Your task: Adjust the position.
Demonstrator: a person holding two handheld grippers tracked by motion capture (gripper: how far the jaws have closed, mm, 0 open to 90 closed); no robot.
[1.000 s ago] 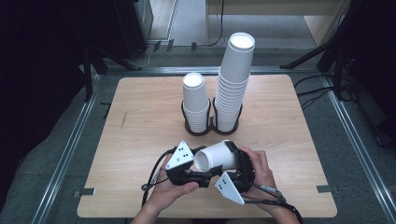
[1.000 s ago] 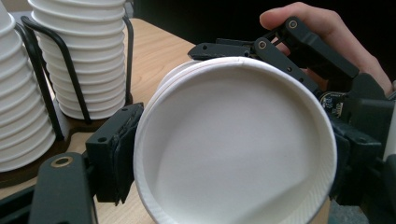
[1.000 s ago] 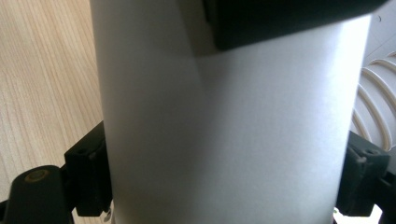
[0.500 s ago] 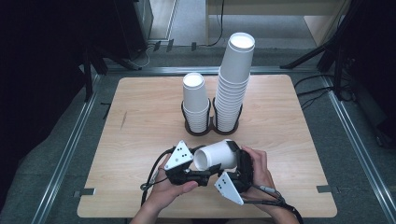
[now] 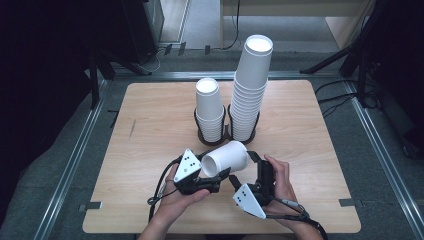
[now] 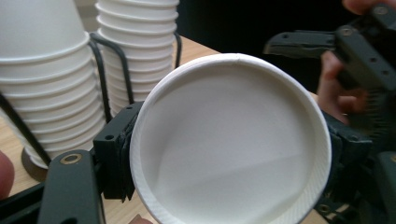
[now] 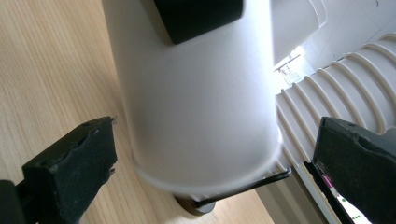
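A single white paper cup [image 5: 225, 157] lies on its side just above the table's front centre. My left gripper [image 5: 214, 172] is shut on it near the rim. In the left gripper view the cup's open mouth [image 6: 229, 140] faces the camera, with a black pad [image 6: 114, 156] pressed on its side. My right gripper [image 5: 243, 167] stands open around the cup's base end; its jaws have just been opening. In the right gripper view both pads [image 7: 74, 168] stand apart from the cup wall [image 7: 196, 93].
A short stack of cups [image 5: 209, 107] and a tall stack [image 5: 251, 90] stand in black wire holders [image 5: 227, 131] at the middle of the wooden table [image 5: 150, 115]. Metal rails and dark floor surround the table.
My right gripper's jaws have spread away from the cup. The left gripper has closed on it, and the cup has stayed where it was.
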